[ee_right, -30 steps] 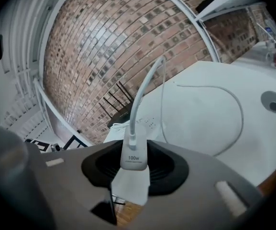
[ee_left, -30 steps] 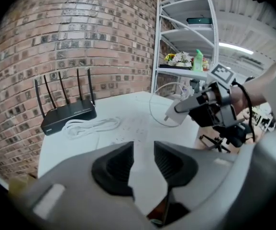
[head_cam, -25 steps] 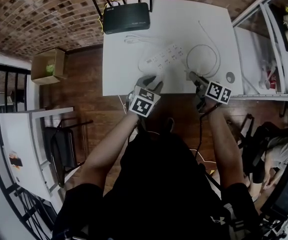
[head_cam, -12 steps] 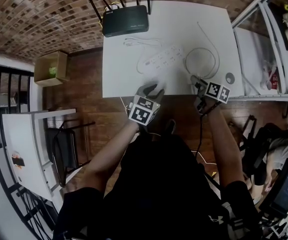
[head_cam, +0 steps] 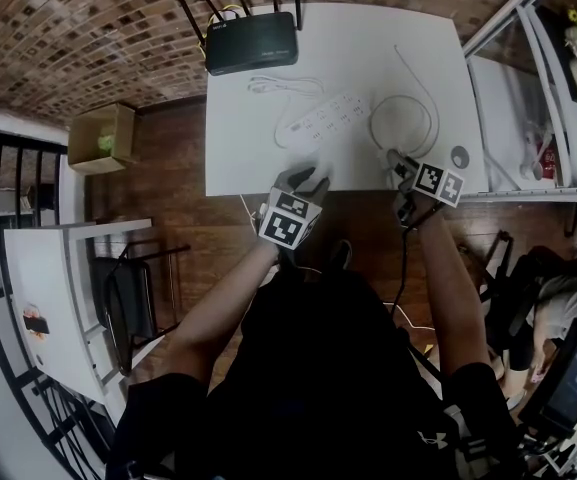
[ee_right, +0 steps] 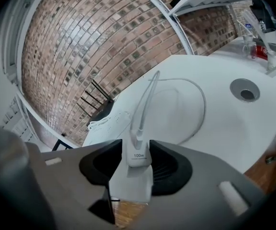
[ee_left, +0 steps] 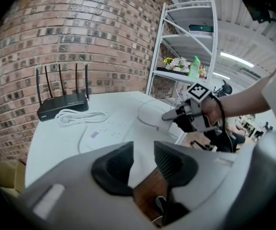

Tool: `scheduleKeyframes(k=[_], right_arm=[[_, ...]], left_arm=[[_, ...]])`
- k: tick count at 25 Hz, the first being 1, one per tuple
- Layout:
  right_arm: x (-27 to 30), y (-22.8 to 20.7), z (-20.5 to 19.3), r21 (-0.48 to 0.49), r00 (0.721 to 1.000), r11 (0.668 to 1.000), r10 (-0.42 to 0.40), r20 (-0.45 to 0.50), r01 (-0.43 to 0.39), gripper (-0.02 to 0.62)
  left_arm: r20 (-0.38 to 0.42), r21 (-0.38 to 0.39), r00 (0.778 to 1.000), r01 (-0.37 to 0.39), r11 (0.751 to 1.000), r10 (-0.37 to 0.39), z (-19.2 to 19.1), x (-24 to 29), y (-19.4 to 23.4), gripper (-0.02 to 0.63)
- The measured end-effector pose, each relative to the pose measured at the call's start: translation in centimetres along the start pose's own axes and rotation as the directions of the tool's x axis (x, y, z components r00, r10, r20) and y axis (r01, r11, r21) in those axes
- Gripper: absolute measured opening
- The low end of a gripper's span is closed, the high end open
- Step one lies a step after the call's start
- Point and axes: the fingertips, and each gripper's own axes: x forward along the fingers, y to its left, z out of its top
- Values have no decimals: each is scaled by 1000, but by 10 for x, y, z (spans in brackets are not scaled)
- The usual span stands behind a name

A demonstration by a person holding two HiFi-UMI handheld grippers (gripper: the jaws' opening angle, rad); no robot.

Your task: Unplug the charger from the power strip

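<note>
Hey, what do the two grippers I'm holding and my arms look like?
Both the left gripper and right gripper are grey, with black ribbed fingers and a cube of black-and-white square markers. A black cable hangs from the right one, whose fingers have just been opening around the white charger. Black short-sleeved top; forearms bare.

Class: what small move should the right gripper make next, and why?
Probably draw the right gripper back off the small white block charger. Its jaws have just been opening, the charger sits between them on the white table, already clear of the white power strip.
</note>
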Motion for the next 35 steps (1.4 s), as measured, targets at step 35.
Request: scheduleKeyframes(k=[35], right_arm=[[-82,184,-28,-400,973,902,216,87,-164,14]], left_arm=[[222,-50,973,76,996,-63,45,-85,-23,72]])
